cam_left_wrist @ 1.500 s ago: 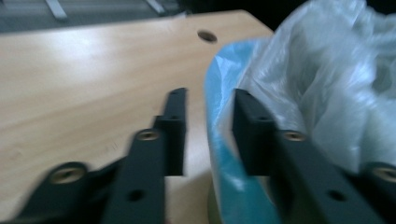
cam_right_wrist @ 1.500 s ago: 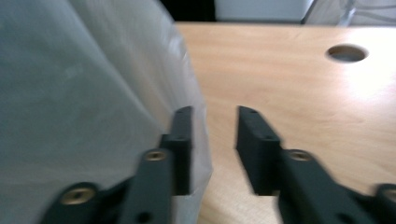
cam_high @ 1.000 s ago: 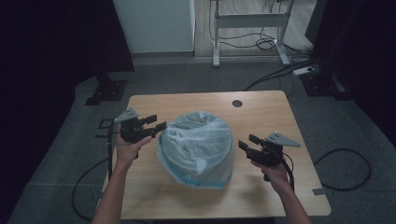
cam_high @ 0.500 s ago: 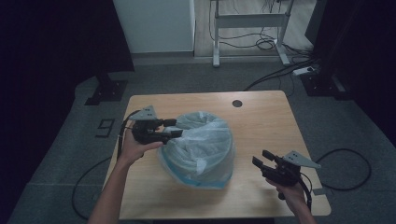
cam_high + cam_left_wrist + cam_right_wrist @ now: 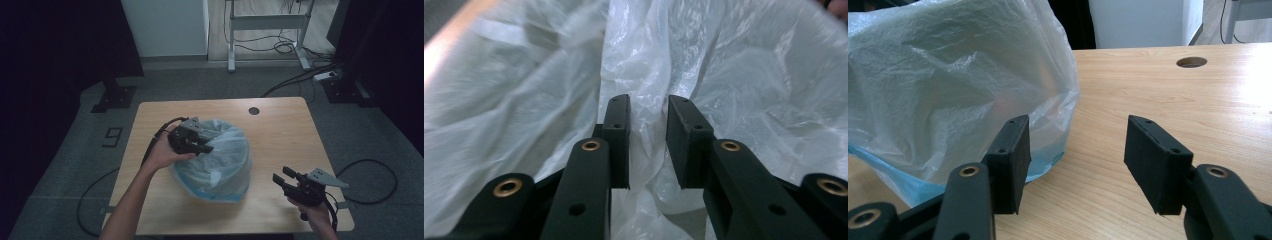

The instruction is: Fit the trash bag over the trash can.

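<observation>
high view: left gripper (image 5: 202,145), jaws closing round a fold of bag (image 5: 220,165); right gripper (image 5: 282,179), jaws apart, at the bag's 4 o'clock.

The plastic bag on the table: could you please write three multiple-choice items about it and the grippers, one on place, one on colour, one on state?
1. Where is the left gripper?
A. at the top of the plastic bag
B. by the table's round hole
C. off the table

2. What colour is the bag's bottom edge?
A. red
B. blue
C. black

3. How do the right gripper's jaws stand?
A. clamped on the bag
B. holding a cable
C. open, nothing between them

Answers: 1 A, the high view shows it at the bag's top; 2 B, a blue strip shows along the base; 3 C, bare wood shows between the jaws.
</observation>
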